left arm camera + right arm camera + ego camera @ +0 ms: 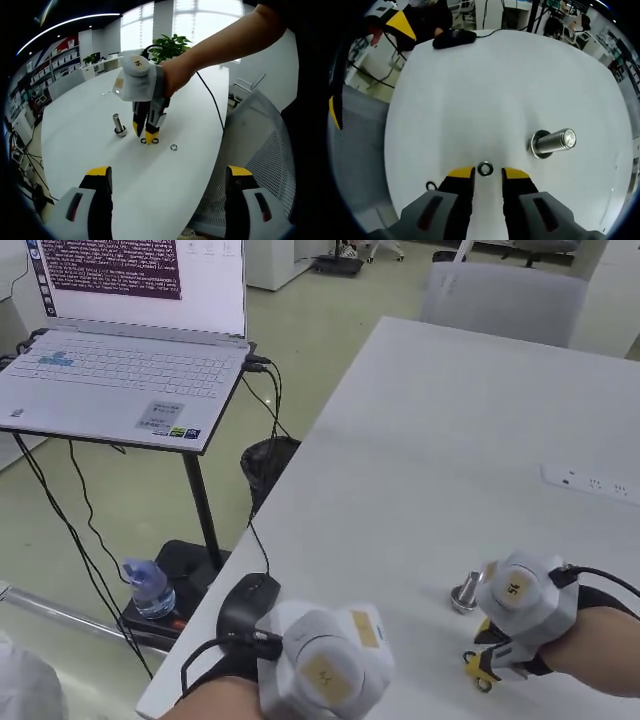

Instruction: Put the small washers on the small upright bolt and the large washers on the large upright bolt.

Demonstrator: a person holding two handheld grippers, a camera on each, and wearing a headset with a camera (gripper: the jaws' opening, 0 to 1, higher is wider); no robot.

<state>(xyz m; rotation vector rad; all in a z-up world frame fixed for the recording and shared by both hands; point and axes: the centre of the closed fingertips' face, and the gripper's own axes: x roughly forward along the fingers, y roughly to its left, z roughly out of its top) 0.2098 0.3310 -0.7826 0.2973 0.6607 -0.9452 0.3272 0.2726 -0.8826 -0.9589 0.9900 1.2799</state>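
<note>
The right gripper [483, 175], jaws slightly parted, straddles a small washer [484, 168] — bolt [552, 141] at its two o'clock. The left gripper [168, 172] gapes wide, empty.

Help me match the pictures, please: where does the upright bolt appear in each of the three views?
Head view: the upright bolt stands at the lower right, just left of the right gripper.
Left gripper view: the bolt is left of centre, just left of the right gripper.
Right gripper view: the bolt is right of centre, above and right of that view's own jaws.
Shared landmark: the right gripper, close beside the bolt in every view.
</note>
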